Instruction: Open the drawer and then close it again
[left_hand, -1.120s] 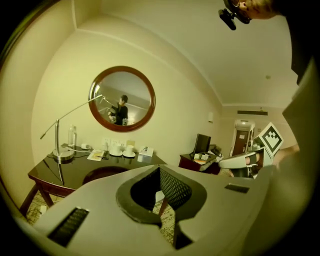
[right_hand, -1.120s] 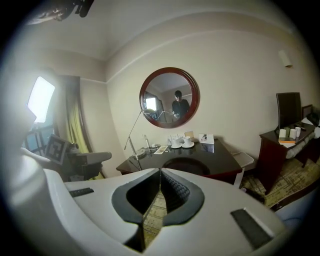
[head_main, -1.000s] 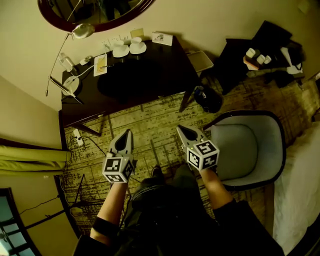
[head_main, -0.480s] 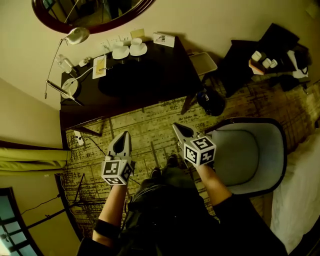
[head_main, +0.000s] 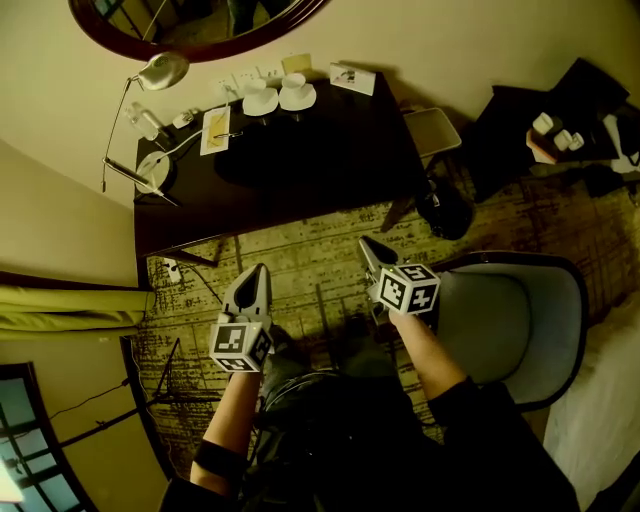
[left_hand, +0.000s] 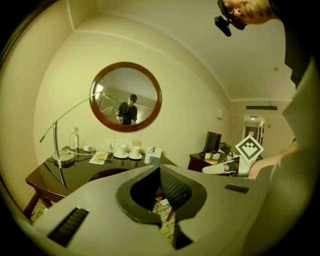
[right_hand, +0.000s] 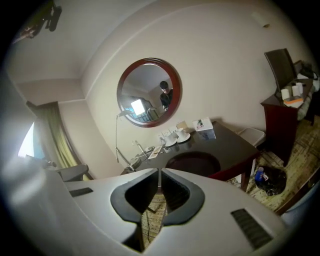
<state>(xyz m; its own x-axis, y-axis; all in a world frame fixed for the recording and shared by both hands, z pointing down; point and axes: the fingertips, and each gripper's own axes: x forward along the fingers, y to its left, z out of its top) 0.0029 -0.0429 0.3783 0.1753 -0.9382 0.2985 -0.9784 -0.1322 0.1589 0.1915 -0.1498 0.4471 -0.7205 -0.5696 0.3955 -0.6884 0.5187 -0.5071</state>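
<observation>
A dark wooden desk (head_main: 300, 170) stands against the wall under a round mirror (left_hand: 126, 96). Its front edge (head_main: 290, 222) faces me; no drawer front or handle shows in any view. My left gripper (head_main: 258, 268) hovers over the patterned carpet short of the desk, its jaws shut and empty (left_hand: 160, 169). My right gripper (head_main: 365, 243) is a little nearer the desk's front. Its jaws have just been opening and stand a narrow slit apart, with nothing between them (right_hand: 159, 171). Neither gripper touches the desk.
On the desk are a lamp (head_main: 160, 72), cups on saucers (head_main: 280, 97) and papers. A grey tub chair (head_main: 565, 300) stands to my right. A black bag (head_main: 445, 215) sits by the desk's right leg. A power strip (head_main: 172, 268) lies on the floor at left.
Both grippers have moved forward toward the desk, the right one farther, and it has rolled. The desk now sits closer in the head view.
</observation>
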